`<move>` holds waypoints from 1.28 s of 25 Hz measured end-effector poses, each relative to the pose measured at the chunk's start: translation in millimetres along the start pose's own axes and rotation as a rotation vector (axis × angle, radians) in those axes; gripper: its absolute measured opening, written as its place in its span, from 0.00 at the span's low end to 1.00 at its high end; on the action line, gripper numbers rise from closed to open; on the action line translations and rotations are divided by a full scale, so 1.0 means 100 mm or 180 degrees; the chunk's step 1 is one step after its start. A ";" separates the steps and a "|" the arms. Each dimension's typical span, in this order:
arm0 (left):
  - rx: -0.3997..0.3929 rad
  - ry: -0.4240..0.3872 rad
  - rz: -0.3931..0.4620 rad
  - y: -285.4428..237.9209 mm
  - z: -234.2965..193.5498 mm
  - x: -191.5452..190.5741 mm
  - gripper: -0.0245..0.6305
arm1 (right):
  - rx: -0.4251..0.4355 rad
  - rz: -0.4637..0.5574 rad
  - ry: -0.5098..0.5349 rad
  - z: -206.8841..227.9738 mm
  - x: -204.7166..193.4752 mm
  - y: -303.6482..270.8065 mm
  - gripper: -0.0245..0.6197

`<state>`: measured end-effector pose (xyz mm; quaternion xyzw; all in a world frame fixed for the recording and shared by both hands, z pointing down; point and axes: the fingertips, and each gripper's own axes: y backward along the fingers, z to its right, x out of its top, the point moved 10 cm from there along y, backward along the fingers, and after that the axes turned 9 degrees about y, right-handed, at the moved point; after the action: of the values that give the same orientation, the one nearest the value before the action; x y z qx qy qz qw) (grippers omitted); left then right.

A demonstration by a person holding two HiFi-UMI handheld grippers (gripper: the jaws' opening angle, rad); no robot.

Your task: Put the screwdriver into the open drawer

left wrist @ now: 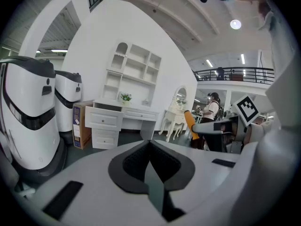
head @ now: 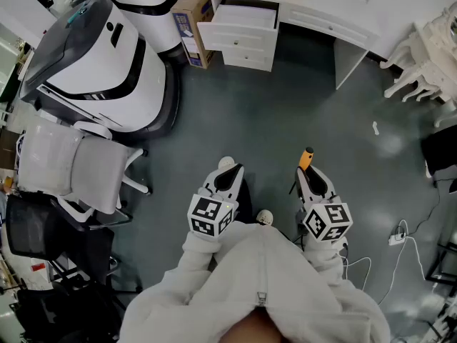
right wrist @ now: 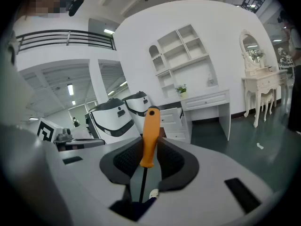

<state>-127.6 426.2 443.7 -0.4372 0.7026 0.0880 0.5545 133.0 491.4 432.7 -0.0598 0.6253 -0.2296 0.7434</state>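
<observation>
The right gripper (right wrist: 149, 160) is clamped on the screwdriver (right wrist: 150, 134) — its orange handle sticks out past the jaw tips and the shaft runs back between the pads. The left gripper (left wrist: 150, 166) has its jaws together, nothing between them. The open drawer (head: 241, 18) sits well ahead of both grippers — in the white desk (head: 321, 9).

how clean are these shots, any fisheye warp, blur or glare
Head view: sharp, evenly lit, faint shine on the floor. Right gripper view: heavy fisheye, dark corners, screwdriver crisp in the right claw. Left gripper view: same fisheye, ceiling lamp blown out, left claw slightly soft.
</observation>
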 end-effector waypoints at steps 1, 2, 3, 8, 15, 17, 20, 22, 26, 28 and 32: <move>-0.0004 -0.0015 0.0051 0.06 0.02 -0.02 0.06 | 0.0017 0.0022 -0.0005 -0.04 -0.02 0.03 0.21; -0.0006 -0.0031 0.0095 0.12 0.04 -0.03 0.06 | 0.0033 0.0041 -0.0007 -0.07 -0.03 0.07 0.21; -0.0005 -0.0047 0.0125 0.18 0.06 -0.05 0.06 | 0.0047 0.0058 -0.0001 -0.11 -0.04 0.11 0.21; 0.0022 -0.0168 0.0217 0.32 0.11 0.08 0.06 | 0.0067 0.0155 0.0158 -0.21 0.13 0.20 0.21; 0.0098 -0.0176 0.0254 0.42 0.13 0.12 0.06 | 0.0115 0.0184 0.0081 -0.30 0.17 0.18 0.21; 0.0108 -0.0153 0.0247 0.45 0.16 0.08 0.06 | 0.0116 0.0208 0.0084 -0.30 0.17 0.20 0.21; 0.0138 -0.0103 0.0261 0.48 0.20 0.01 0.06 | 0.0136 0.0203 0.0141 -0.30 0.15 0.25 0.21; 0.0172 -0.0090 0.0271 0.48 0.25 -0.04 0.06 | 0.0155 0.0179 0.0155 -0.28 0.11 0.29 0.21; 0.0164 -0.0100 0.0240 0.49 0.42 -0.14 0.06 | 0.0179 0.0136 0.0132 -0.24 0.04 0.38 0.21; 0.0172 -0.0099 0.0213 0.50 0.47 -0.18 0.06 | 0.0209 0.0118 0.0124 -0.25 0.01 0.41 0.21; 0.0232 -0.0095 0.0198 0.53 0.51 -0.21 0.06 | 0.0239 0.0108 0.0101 -0.24 -0.03 0.45 0.21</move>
<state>-129.1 499.7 423.4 -0.3933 0.7103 0.0861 0.5774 122.1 537.3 413.0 -0.0176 0.6289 -0.2412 0.7389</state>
